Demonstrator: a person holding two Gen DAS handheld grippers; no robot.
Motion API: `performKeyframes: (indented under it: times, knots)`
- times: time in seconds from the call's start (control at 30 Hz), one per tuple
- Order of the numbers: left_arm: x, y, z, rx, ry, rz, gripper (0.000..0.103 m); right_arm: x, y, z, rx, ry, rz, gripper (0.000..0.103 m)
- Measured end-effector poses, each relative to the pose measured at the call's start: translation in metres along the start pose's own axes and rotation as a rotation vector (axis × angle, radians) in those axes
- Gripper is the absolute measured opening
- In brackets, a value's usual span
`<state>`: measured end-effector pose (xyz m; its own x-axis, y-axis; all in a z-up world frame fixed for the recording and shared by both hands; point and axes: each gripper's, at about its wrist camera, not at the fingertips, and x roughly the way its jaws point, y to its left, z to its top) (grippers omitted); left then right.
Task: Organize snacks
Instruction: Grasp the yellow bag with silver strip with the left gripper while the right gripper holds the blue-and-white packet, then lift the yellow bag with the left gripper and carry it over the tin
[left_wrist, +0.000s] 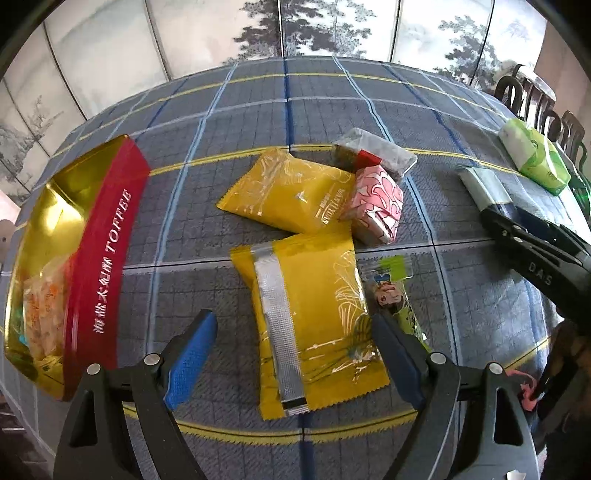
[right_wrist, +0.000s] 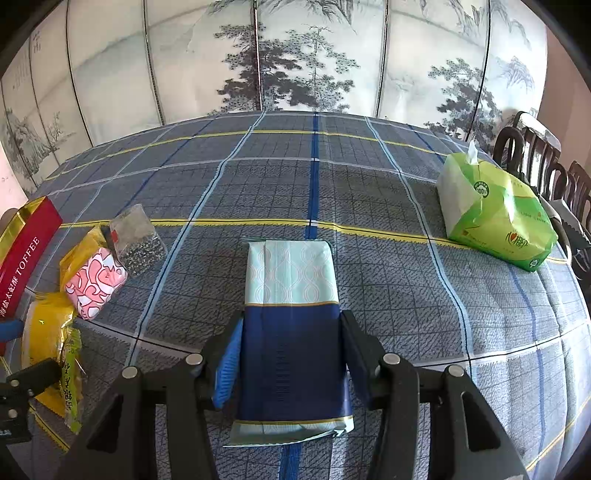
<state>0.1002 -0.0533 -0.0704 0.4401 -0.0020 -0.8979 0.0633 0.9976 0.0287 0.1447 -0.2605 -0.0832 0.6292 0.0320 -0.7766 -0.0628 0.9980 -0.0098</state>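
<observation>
Plaid-clothed worktop (right_wrist: 369, 206). Right gripper (right_wrist: 291, 363) fingers closed on navy-and-mint packet (right_wrist: 291, 332). Left gripper (left_wrist: 295, 354) spread wide, empty, straddling yellow packet (left_wrist: 306, 314). Toffee box (left_wrist: 74, 266) sits left. Next, probably: carry held packet boxward.

Toffee box (right_wrist: 22, 258) edge-cropped.
</observation>
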Motion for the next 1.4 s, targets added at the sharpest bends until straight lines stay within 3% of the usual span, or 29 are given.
performKeyframes:
  times: [0.53,0.77,0.87,1.0,1.23,1.4]
  knots:
    - [0.004,0.023,0.001,-0.045,0.019,0.013,0.084,0.0,0.001,-0.002,-0.001,0.0,0.001,0.053]
    - [0.009,0.015,0.008,0.005,0.015,0.018,0.084,0.0,0.001,-0.002,-0.001,0.0,0.001,0.053]
    - [0.013,0.015,0.011,0.006,0.02,0.008,0.079,0.0,0.001,-0.002,-0.001,0.0,0.001,0.053]
    - [0.012,0.016,0.013,-0.001,0.015,-0.027,0.061,0.0,0.0,-0.002,-0.001,-0.001,0.0,0.053]
    - [0.01,0.017,0.013,-0.001,0.012,-0.055,0.051,0.0,0.001,-0.002,-0.001,-0.001,0.0,0.053]
    - [0.007,0.021,0.011,-0.014,0.009,-0.069,0.05,0.0,0.001,-0.002,-0.002,0.0,-0.001,0.053]
